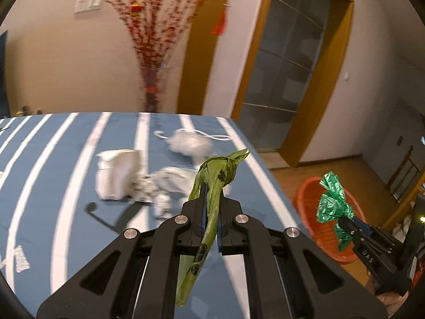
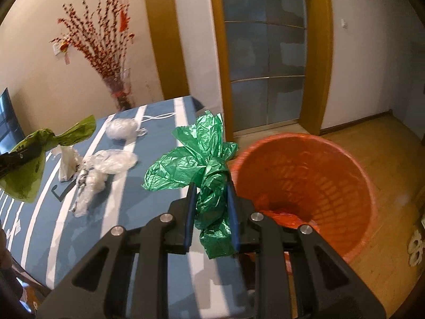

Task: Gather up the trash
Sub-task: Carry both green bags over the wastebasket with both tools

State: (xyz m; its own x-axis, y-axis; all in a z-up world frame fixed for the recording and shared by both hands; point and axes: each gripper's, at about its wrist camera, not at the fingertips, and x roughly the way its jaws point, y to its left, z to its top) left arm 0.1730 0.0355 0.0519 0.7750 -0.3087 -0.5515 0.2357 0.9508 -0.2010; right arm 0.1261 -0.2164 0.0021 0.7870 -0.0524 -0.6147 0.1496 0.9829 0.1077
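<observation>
My left gripper is shut on an olive-green plastic bag, held above the blue striped table. The same olive bag shows at the left edge of the right wrist view. My right gripper is shut on a crumpled bright green plastic bag, right at the table's edge beside the orange basket. In the left wrist view that bright green bag hangs in front of the orange basket. Clear and white plastic bags lie on the table.
More clear bags and a white cord lie on the table. A vase of red branches stands behind it. A wood-framed glass door is at the back. The basket stands on wooden floor.
</observation>
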